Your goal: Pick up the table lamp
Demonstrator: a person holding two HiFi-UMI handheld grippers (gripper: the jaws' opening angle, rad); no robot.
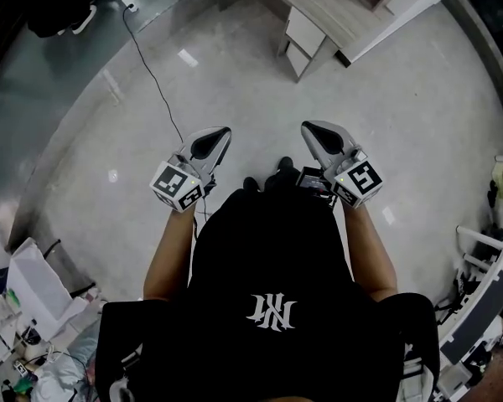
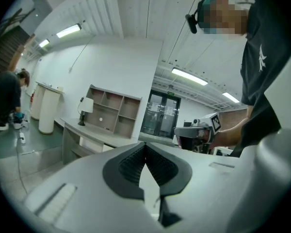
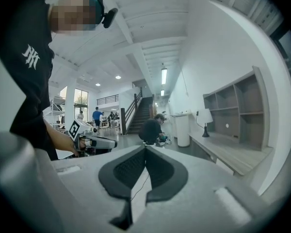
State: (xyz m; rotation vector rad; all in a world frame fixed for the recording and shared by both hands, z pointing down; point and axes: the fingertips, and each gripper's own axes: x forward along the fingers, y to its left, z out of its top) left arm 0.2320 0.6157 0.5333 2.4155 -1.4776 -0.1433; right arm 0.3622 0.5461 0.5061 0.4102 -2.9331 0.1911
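Note:
The table lamp (image 2: 86, 108), with a white shade on a dark stem, stands far off on a long grey desk (image 2: 102, 136) in front of an open shelf unit (image 2: 117, 111). The right gripper view shows the same lamp (image 3: 204, 118) on that desk (image 3: 235, 155) at the right. My left gripper (image 2: 145, 145) is shut with nothing in it, and so is my right gripper (image 3: 145, 149). In the head view both grippers, left (image 1: 221, 134) and right (image 1: 309, 129), are held side by side above the floor, well short of the desk (image 1: 344, 11). No lamp shows in that view.
A black cable (image 1: 151, 74) runs across the pale floor ahead. A person (image 3: 152, 129) crouches by a white cylinder (image 3: 183, 130) near the desk's far end. A staircase (image 3: 140, 113) lies beyond. Bags and clutter (image 1: 29, 308) sit at lower left, racks (image 1: 495, 249) at right.

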